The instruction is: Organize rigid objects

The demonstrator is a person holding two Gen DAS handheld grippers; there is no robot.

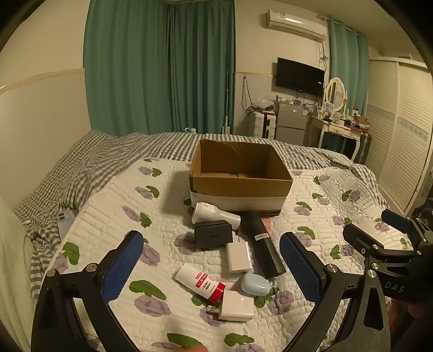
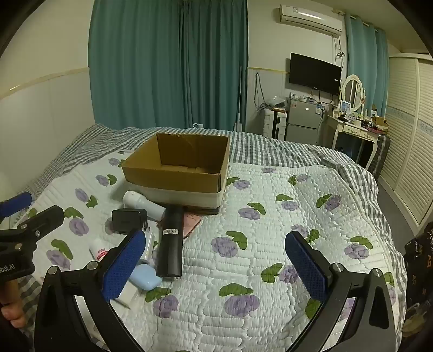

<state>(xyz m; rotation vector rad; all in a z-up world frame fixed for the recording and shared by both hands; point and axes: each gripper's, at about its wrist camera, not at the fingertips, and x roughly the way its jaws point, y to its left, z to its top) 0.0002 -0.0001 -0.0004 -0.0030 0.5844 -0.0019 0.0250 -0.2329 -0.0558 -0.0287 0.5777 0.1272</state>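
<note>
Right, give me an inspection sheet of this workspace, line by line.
Surface: floral quilt spread over a grey checked bed sheet.
Job's things: open cardboard box, little visible inside; in front of it a white flashlight, black charger, black cylinder, white adapter, red-capped white tube, blue case, white plug cube.
Clutter: pink item partly under the cylinder; white power strip at the quilt's edge.
Grippers: left tool open, empty; right tool open, empty.
Cables: wall cables near the fridge.
Surroundings: green curtains, TV, air conditioner, dressing table.
</note>
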